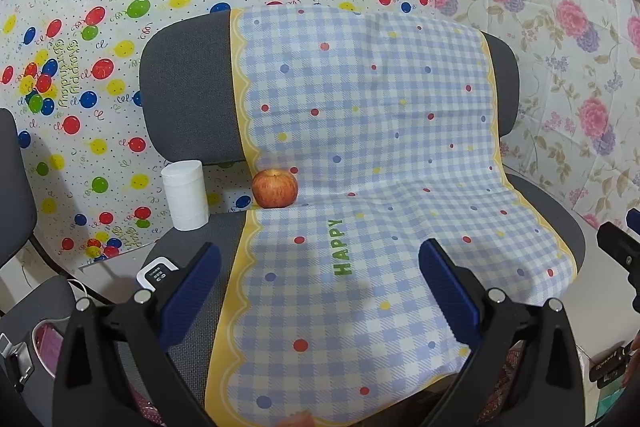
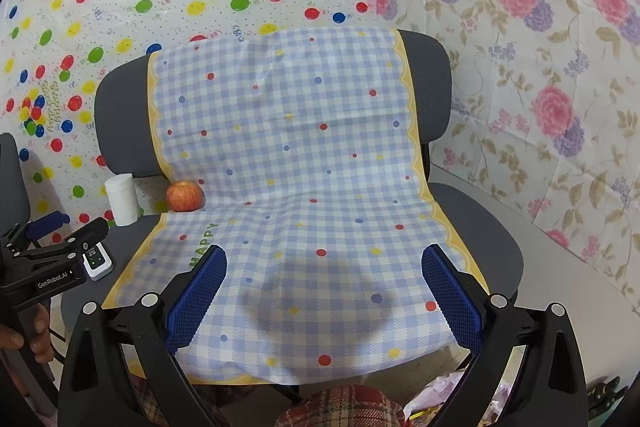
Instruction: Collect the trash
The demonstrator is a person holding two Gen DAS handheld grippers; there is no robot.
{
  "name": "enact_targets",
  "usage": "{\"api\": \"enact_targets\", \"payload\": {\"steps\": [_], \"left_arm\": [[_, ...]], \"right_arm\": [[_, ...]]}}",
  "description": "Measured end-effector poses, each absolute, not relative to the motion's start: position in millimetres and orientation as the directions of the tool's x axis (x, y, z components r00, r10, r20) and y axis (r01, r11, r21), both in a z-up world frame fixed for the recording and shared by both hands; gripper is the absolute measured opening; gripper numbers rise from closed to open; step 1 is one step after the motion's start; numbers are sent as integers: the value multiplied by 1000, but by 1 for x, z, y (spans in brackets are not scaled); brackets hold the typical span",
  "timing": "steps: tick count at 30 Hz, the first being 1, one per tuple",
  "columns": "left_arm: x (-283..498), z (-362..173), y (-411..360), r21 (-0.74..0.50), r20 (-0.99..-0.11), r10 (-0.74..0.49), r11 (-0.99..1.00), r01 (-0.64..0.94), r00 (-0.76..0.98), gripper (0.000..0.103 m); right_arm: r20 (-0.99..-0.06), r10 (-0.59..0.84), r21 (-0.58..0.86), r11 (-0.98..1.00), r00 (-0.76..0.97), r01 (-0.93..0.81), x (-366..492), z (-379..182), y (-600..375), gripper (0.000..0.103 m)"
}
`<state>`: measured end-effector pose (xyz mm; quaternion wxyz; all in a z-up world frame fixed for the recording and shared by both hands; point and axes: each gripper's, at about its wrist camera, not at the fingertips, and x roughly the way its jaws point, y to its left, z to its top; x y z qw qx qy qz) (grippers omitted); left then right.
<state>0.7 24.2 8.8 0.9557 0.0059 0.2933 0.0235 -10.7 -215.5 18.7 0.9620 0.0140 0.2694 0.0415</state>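
Note:
A grey office chair (image 1: 184, 83) (image 2: 476, 227) is draped with a blue checked "HAPPY" cloth (image 1: 360, 155) (image 2: 288, 163). At the back left of the seat lie a red apple (image 1: 275, 188) (image 2: 184, 195) and a white paper roll (image 1: 186, 195) (image 2: 122, 200), standing upright. A small white device (image 1: 157, 273) (image 2: 97, 259) lies on the seat's left edge. My left gripper (image 1: 320, 263) is open and empty above the seat front. My right gripper (image 2: 324, 267) is open and empty over the cloth. The left gripper also shows in the right wrist view (image 2: 68, 231).
Balloon-print sheet (image 1: 100, 7) and floral sheet (image 2: 540, 67) cover the walls behind. Another chair (image 1: 16, 179) stands at the left. Crumpled wrappers (image 2: 440, 395) and a plaid cloth (image 2: 344, 407) lie below the seat front. A pink item (image 1: 50, 345) sits low left.

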Motion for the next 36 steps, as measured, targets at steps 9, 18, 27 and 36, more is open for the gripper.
{"api": "enact_targets", "payload": {"steps": [9, 18, 27, 36], "left_arm": [[0, 10, 24, 19, -557, 46, 999, -42, 829, 96], [-1, 11, 24, 17, -555, 46, 999, -43, 830, 96], [-2, 13, 24, 16, -556, 46, 999, -45, 830, 96], [-3, 13, 23, 18, -555, 50, 999, -48, 830, 96]], "right_arm": [[-517, 83, 48, 997, 852, -68, -11, 19, -213, 97], [-517, 80, 46, 997, 852, -66, -11, 19, -212, 97], [-517, 80, 47, 997, 852, -65, -11, 19, -212, 97], [-517, 84, 51, 996, 852, -67, -11, 18, -212, 97]]}}
